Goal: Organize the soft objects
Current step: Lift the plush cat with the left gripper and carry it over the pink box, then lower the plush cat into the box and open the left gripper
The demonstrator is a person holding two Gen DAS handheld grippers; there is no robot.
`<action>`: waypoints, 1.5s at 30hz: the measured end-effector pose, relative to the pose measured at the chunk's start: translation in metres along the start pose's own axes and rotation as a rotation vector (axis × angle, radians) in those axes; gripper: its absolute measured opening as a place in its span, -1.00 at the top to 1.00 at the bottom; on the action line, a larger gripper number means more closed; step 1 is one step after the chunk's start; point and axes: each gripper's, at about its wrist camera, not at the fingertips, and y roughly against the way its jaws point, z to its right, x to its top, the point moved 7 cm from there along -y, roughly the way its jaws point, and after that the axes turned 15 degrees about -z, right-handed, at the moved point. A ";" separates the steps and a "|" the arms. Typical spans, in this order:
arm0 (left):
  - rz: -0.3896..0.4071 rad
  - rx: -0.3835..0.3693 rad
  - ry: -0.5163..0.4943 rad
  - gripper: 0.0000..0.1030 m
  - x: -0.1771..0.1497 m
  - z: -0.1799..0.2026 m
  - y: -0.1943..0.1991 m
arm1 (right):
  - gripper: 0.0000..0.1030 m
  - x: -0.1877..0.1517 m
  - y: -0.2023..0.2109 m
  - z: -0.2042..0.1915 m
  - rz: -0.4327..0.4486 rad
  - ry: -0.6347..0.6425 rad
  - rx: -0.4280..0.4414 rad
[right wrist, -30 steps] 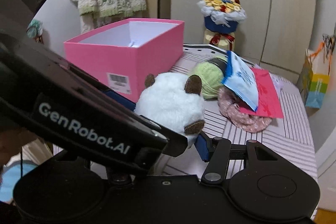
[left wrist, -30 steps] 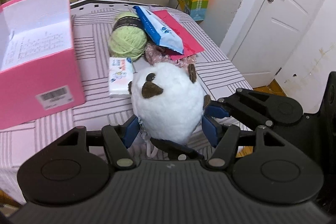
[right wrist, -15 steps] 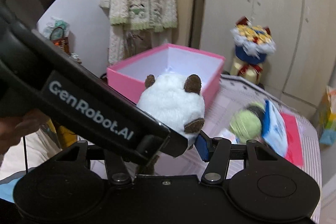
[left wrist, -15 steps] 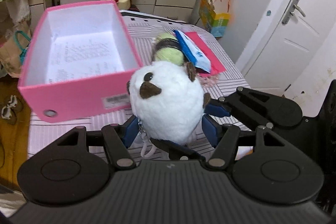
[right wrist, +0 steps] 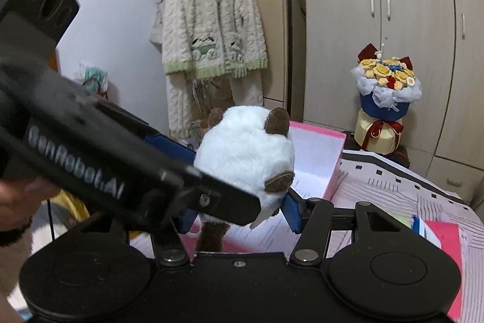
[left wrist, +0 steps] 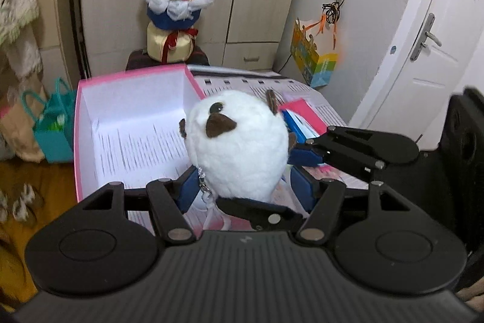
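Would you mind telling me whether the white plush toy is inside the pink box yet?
Not yet: the white plush toy is held in the air above the open pink box, whose printed paper lining shows bare.

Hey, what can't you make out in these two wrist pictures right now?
- Left wrist view: the white plush toy hides most of the blue packet and part of the pink box; the print on the paper in the box is motion-blurred.
- Right wrist view: the left tongs hide the toy's near side; the box floor is mostly hidden.
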 end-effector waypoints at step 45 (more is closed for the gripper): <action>-0.055 0.109 0.159 -0.49 0.059 -0.099 -0.084 | -0.39 0.048 -0.115 0.061 -0.251 -0.017 -0.049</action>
